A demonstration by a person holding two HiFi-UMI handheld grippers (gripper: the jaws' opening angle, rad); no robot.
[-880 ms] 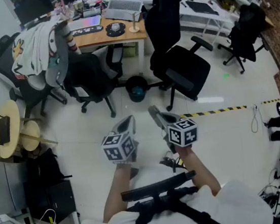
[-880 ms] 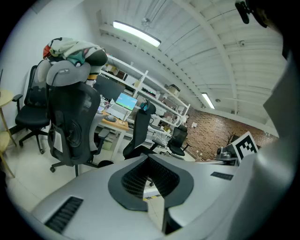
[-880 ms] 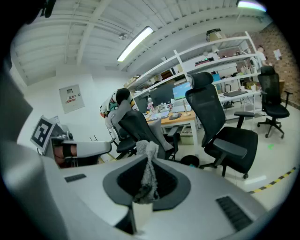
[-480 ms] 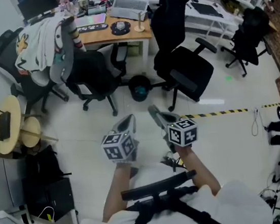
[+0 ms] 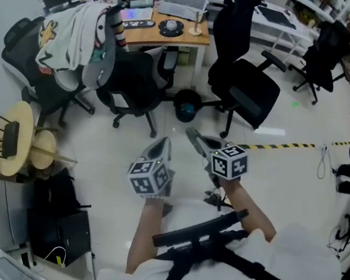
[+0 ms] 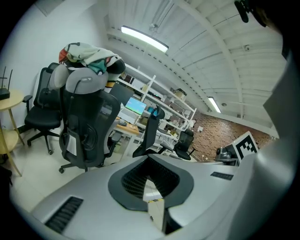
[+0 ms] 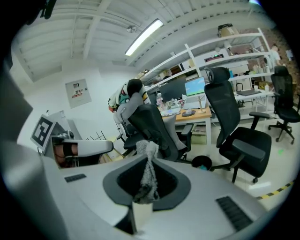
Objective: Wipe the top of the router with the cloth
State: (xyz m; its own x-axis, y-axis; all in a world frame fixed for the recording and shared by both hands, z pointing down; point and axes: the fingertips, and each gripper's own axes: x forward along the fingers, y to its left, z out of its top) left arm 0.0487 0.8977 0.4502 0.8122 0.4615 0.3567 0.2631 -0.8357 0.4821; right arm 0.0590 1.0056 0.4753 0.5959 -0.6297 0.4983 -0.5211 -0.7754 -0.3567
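A black router (image 5: 7,140) with thin antennas sits on a small round wooden table (image 5: 22,118) at the far left of the head view; the left gripper view also catches this router (image 6: 3,93) at its left edge. Both grippers are held out over the floor, far from it. My right gripper (image 5: 195,141) is shut on a grey cloth (image 7: 148,176), which sticks up between its jaws (image 7: 149,157). Beside it, my left gripper (image 5: 158,150) is shut with nothing in it (image 6: 149,161).
Several black office chairs stand ahead, one (image 5: 89,45) draped with clothes. Behind them is a wooden desk (image 5: 161,32) with a laptop. A black bin (image 5: 188,105) stands on the floor. Yellow-black tape (image 5: 291,146) runs to the right. Black bags (image 5: 56,209) lie at the left.
The head view has shifted, so the desk and chairs sit lower and further right in the picture. Both grippers keep the same pose and stay shut.
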